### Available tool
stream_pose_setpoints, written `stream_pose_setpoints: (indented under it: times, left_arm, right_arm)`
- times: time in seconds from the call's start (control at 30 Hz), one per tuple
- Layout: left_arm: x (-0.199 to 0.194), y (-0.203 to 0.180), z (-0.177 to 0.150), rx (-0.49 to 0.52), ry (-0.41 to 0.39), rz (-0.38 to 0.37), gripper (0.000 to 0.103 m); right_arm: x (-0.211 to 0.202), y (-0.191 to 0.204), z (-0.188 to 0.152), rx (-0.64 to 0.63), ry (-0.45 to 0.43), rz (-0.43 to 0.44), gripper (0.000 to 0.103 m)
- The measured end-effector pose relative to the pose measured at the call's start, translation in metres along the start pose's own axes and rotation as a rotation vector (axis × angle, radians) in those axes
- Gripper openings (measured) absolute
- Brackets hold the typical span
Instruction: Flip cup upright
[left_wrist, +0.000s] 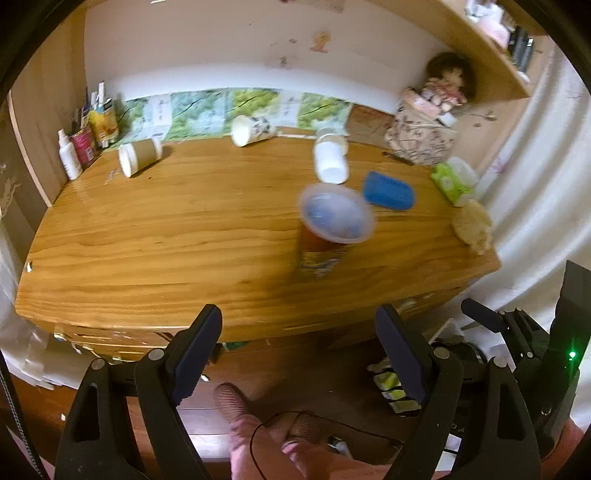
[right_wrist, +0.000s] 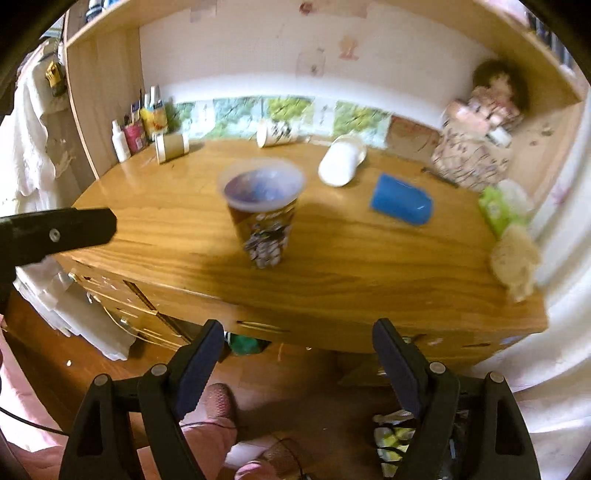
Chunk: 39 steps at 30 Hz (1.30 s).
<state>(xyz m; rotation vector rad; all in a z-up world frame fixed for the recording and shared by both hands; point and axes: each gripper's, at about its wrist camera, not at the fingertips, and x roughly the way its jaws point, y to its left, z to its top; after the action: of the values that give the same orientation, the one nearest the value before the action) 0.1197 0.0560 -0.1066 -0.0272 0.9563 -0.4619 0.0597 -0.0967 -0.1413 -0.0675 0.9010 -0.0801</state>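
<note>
A printed cup (right_wrist: 263, 212) with a clear rim stands upright near the middle of the wooden desk (right_wrist: 184, 221), mouth up and its long axis vertical, tapering down to a narrow base that rests on the wood. Its picture is blurred in both views, so the print on its side cannot be read. Nothing touches it.

Both grippers are held off the near edge of the desk, well apart from the cup. The left gripper (left_wrist: 299, 332) has its fingers (left_wrist: 207, 332) spread wide with nothing between them. The right gripper (right_wrist: 297, 343) likewise has its fingers (right_wrist: 388, 347) spread wide and holding nothing. In the right wrist view the left gripper shows as a dark bar at the left edge, above the desk's near left corner.

Other cups lie on their sides further back. A blue cup (right_wrist: 402, 199) lies to the right of the upright one, its long axis roughly across the desk. A white cup (right_wrist: 341, 162) lies behind it, base toward the near edge. A patterned paper cup (right_wrist: 275, 133) lies at the back with its mouth to the left, and a brown paper cup (right_wrist: 171, 147) lies at the back left, mouth also to the left. Bottles and tins (right_wrist: 142, 129) stand in the back left corner, a doll (right_wrist: 487, 110) sits in the back right, and a green tissue pack (right_wrist: 498, 206) lies by the right edge.
</note>
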Motion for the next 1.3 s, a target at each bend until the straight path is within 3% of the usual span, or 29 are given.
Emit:
stream_pose_setpoints:
  times: [0.1,0.3,0.47,0.53,0.8,0.83,0.9,0.97,1.3]
  left_arm:
    - [-0.016,-0.017,-0.002,0.007,-0.037,0.001,0.087]
    - [-0.055,-0.049,-0.009,0.040,-0.124,0.071,0.088]
    - [-0.084,-0.068,-0.016,0.036,-0.205,0.101,0.095]
    - [-0.093,-0.076,-0.018,0.053,-0.242,0.122,0.095]
    - [-0.123,-0.092,-0.020,0.073,-0.361,0.178,0.098]
    - [-0.126,-0.091,-0.020,0.057,-0.374,0.186,0.103]
    - [-0.135,-0.089,-0.020,0.018,-0.410,0.180,0.103]
    - [-0.139,-0.090,-0.022,0.009,-0.433,0.198,0.103]
    - [-0.142,-0.102,-0.027,0.018,-0.455,0.232,0.103]
  right_arm:
    - [-0.023,-0.012,-0.002,0.026,-0.024,-0.008,0.083]
    - [-0.072,-0.034,-0.004,0.086,-0.071,0.029,0.083]
    - [-0.109,-0.049,-0.005,0.160,-0.116,0.075,0.083]
    - [-0.120,-0.055,-0.006,0.190,-0.135,0.104,0.089]
    - [-0.150,-0.070,-0.010,0.263,-0.230,0.117,0.090]
    - [-0.153,-0.070,-0.010,0.264,-0.240,0.115,0.092]
    - [-0.160,-0.069,-0.010,0.265,-0.263,0.112,0.103]
    - [-0.165,-0.067,-0.012,0.253,-0.285,0.125,0.103]
    - [-0.172,-0.065,-0.015,0.241,-0.317,0.112,0.103]
